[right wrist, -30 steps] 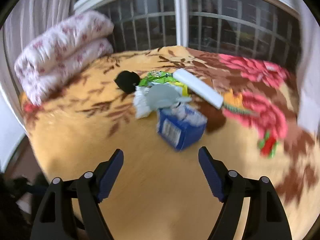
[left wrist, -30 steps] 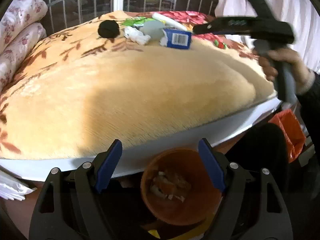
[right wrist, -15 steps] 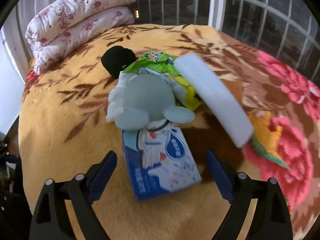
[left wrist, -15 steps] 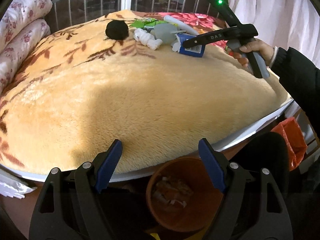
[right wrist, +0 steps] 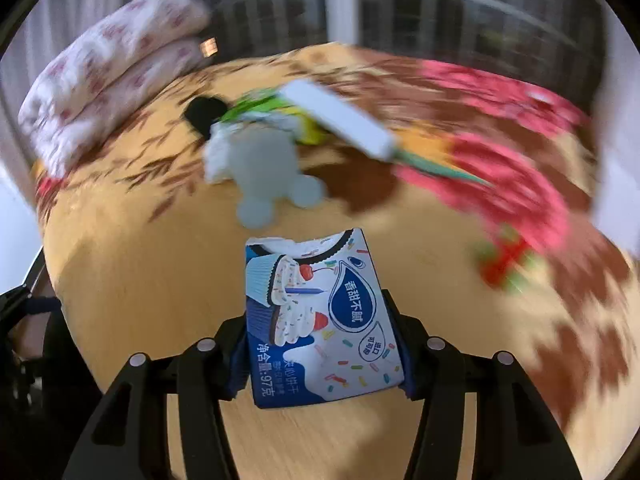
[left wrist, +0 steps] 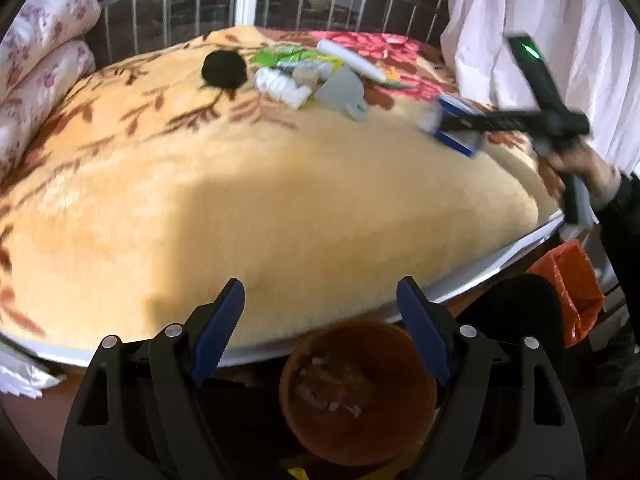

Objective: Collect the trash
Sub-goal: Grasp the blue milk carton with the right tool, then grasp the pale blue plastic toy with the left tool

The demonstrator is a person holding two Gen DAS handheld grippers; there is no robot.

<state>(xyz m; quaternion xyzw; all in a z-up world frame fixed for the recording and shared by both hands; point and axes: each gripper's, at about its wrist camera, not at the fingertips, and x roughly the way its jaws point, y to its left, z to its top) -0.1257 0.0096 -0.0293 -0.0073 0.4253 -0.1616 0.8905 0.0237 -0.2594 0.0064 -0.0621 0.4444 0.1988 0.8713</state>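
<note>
The right gripper (right wrist: pixel 322 348), its jaws just closed, clamps a torn-open blue-and-white biscuit box (right wrist: pixel 316 320) at 6 o'clock.

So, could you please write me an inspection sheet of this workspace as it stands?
Surface: plush floral blanket over a bed.
Job's things: blue biscuit box; orange bin below the bed edge, scraps inside.
Clutter: black lump, white wad, grey piece, green wrapper, white stick.
Grippers: right gripper just closed onto the box; left gripper open, empty.
Cables: nothing seen.
Surroundings: barred window, folded quilt.
</note>
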